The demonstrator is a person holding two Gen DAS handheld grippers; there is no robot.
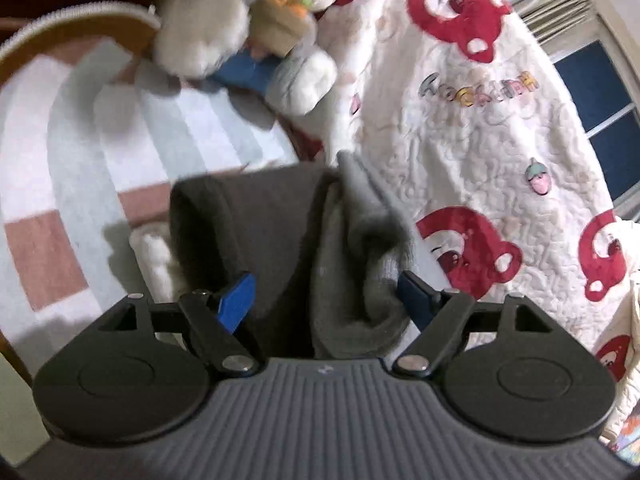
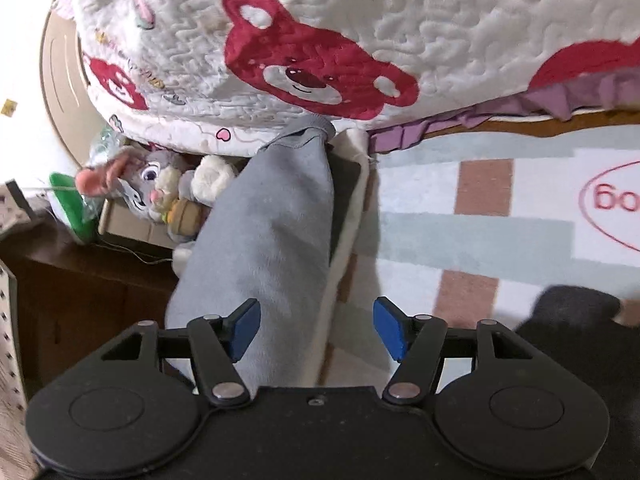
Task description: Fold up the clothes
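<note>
**Grey garment draped between two grippers by a bed**

A white quilt with red bears fills the background above a striped rug; plush toys crowd nearby. The grey garment hangs bunched between the left gripper, whose jaws are wide apart. The right gripper is likewise spread, with cloth touching one pad.

Quilt: cream w/ wavy stitch pattern, big red bear heads, small pink strawberry, multicolour lettering; purple frill along its lower edge. Below quilt, rug: white w/ pale blue-green and dusty-pink blocks, red oval w/ red letters. Garment under quilt edge: plain grey, darker in left wrist view. Left of it, plush toy: grey and cream, pink ears, purple eyes. Gripper pads blue, bodies black.
</note>
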